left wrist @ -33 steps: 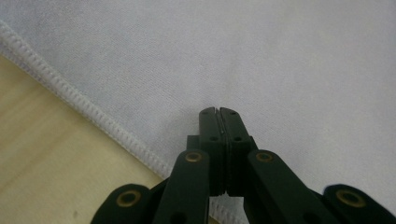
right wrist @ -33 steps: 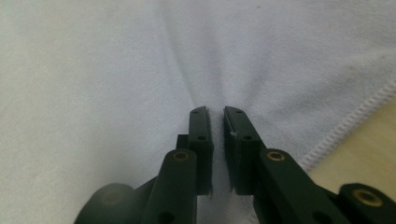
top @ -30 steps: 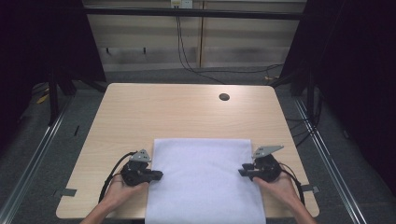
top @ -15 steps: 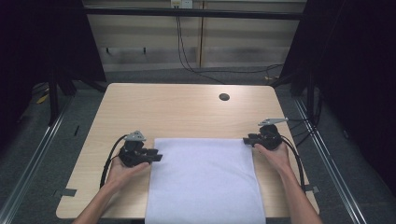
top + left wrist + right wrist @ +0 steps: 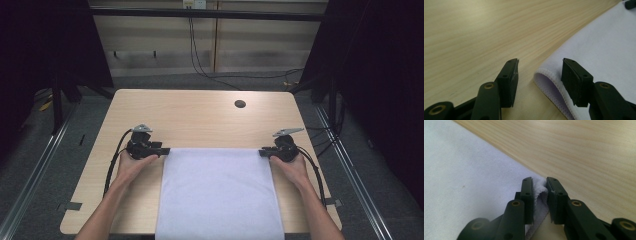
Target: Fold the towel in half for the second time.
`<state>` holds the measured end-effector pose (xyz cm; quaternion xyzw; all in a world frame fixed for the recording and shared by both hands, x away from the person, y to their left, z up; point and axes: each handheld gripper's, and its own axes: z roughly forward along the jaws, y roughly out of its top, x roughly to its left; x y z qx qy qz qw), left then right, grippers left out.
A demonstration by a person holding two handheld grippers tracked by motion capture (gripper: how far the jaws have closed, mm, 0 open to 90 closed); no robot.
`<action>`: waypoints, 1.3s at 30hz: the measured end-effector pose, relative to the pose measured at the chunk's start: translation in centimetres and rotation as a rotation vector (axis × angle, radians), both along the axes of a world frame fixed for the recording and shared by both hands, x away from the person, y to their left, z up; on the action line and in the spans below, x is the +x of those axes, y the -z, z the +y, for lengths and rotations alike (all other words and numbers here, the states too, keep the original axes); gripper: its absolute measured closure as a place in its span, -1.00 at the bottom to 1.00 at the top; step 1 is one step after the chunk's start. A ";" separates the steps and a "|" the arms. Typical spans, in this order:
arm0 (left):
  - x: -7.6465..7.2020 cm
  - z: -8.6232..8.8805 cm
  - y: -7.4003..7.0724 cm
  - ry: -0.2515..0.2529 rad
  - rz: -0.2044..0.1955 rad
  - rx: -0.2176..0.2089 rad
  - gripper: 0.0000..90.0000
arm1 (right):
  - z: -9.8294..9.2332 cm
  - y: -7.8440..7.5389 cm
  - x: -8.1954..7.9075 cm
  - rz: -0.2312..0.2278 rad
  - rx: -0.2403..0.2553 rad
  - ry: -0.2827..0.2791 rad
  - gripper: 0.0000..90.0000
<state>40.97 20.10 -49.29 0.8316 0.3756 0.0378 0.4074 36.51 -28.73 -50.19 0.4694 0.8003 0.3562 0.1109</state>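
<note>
Cloth (image 5: 220,192), white, lies flat on the wood table (image 5: 200,120), near edge hanging off the front. My left gripper (image 5: 161,150) sits at the far-left corner; its jaws have just been opening and now stand spread, corner hem lying loose btwn them, pads not pressing. My right gripper (image 5: 264,152) is at the far-right corner; jaws just closing, pinching that corner's bunched fabric.

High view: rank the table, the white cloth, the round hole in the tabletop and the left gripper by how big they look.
1. table
2. white cloth
3. left gripper
4. round hole, clearly the smallest
</note>
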 end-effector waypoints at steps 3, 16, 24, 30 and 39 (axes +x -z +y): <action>0.1 -0.8 0.3 0.033 0.000 0.031 0.10 | 0.0 0.0 0.0 0.006 0.000 -0.009 0.76; 0.0 -1.1 1.0 0.081 0.017 0.022 0.71 | -0.2 0.1 -0.1 0.016 0.032 -0.018 0.86; -0.2 -0.4 -0.1 0.084 0.005 -0.038 0.90 | -0.5 -0.4 -0.1 0.002 0.056 -0.007 0.90; 0.1 -0.5 -0.7 0.035 -0.023 -0.066 0.90 | -0.9 -2.3 0.3 -0.057 0.124 -0.008 0.91; 0.8 0.4 -3.1 0.012 -0.073 -0.162 0.90 | -1.2 -5.3 1.4 -0.126 0.181 0.017 0.91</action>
